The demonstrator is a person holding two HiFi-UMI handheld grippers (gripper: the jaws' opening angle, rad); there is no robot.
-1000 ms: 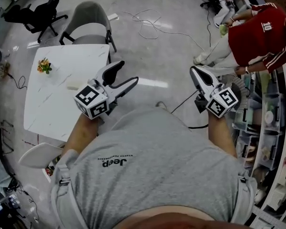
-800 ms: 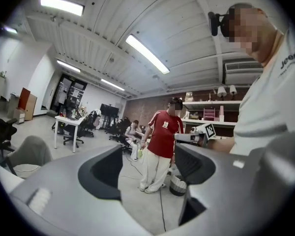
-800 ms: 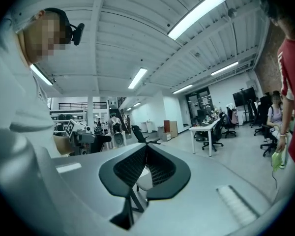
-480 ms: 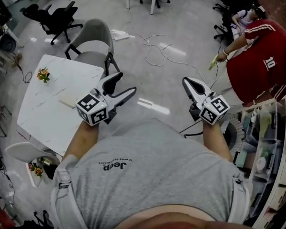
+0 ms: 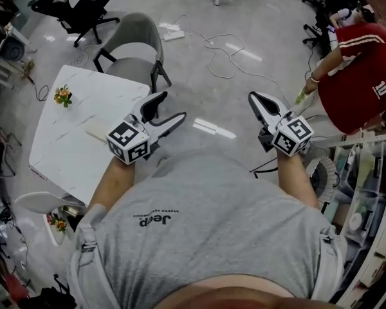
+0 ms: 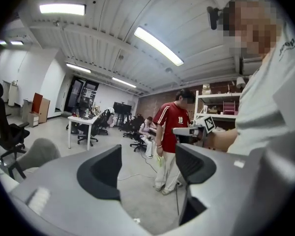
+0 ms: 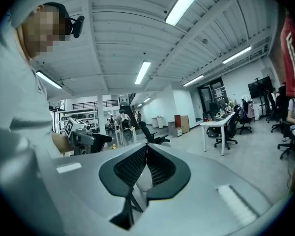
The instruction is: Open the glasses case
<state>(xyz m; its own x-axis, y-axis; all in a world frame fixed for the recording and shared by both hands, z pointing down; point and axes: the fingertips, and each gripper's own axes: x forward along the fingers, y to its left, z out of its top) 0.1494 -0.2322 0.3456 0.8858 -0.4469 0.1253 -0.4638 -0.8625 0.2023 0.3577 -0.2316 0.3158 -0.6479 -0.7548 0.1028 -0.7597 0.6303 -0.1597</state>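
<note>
A pale oblong object [image 5: 98, 132], perhaps the glasses case, lies on the white table [image 5: 71, 159] at the left of the head view; it is too small to tell more. My left gripper [image 5: 168, 107] is held in the air to the right of the table's edge, its jaws wide open with nothing between them [image 6: 147, 154]. My right gripper [image 5: 253, 97] hangs over the bare floor, far from the table, its jaw tips touching and empty [image 7: 146, 147]. Each gripper shows in the other's view: the right gripper [image 6: 177, 130] and the left gripper [image 7: 99, 137].
A small flower bunch [image 5: 63, 95] stands on the table. A grey chair [image 5: 136, 44] sits at its far side, a black office chair [image 5: 83, 8] beyond. Cables [image 5: 222, 47] trail on the floor. A person in a red shirt [image 5: 367, 69] stands right, by shelving [image 5: 367, 192].
The whole head view has shifted as the person carrying the grippers moved and turned; the table and grey chair now sit lower and closer. Both grippers kept their poses.
</note>
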